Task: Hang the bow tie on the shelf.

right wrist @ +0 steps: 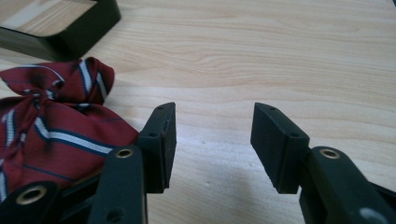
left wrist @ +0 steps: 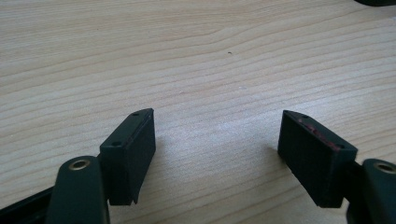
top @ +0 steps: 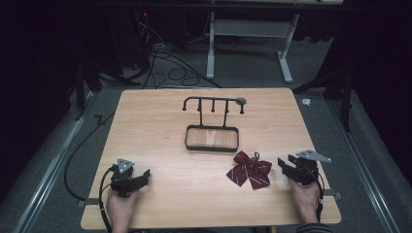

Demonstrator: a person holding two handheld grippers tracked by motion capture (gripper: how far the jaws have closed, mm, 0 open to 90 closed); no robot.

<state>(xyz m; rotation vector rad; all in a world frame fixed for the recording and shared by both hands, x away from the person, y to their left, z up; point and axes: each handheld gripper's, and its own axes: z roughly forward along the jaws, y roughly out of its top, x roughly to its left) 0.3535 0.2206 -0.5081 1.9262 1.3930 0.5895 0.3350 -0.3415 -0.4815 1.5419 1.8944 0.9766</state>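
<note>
Your left claw (top: 141,175) rests low on the desk (top: 160,121) near its front edge, jaws spread wide with bare wood between them; in the left gripper view the grain runs clear ahead of the claw (left wrist: 217,135), so you have open room forward and to both sides there. Your right claw (top: 286,166) sits near the front right corner, close to the desk's right edge, jaws likewise parted and holding nothing (right wrist: 212,140). The striped maroon bow tie (top: 249,169) lies flat on the desk just beside that claw, toward the middle; in the right gripper view the bow tie (right wrist: 51,126) lies right against the outer side of one jaw, outside the gap. Farther on, past the bow tie, stands the black tray (top: 212,144) with a wooden floor, its corner (right wrist: 79,28) near the tie. Behind the tray rises the black hook rack (top: 214,103). Open desk stretches left of the tray and rack to the far edge.
</note>
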